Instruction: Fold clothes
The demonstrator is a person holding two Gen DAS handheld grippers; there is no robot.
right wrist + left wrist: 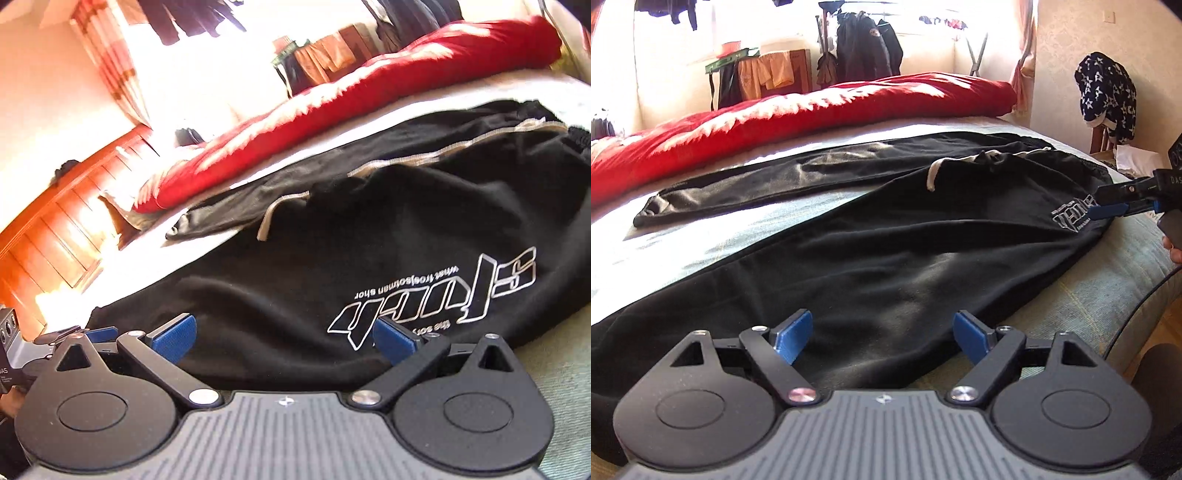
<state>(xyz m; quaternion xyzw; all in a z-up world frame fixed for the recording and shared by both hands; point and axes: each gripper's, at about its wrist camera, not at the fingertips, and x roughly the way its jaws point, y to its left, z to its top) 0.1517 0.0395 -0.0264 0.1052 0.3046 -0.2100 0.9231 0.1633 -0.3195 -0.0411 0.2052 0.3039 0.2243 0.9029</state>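
Black trousers (886,251) spread flat across the bed (713,236), beside a red duvet (812,107). My left gripper (882,341) hovers over one leg, jaws wide, empty; my right gripper (284,339), equally wide, grips nothing near the printed logo (436,295).

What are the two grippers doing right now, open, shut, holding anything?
Left gripper: open, holding nothing, over the black sweatpants.
Right gripper: open wide, empty, by the printed logo.
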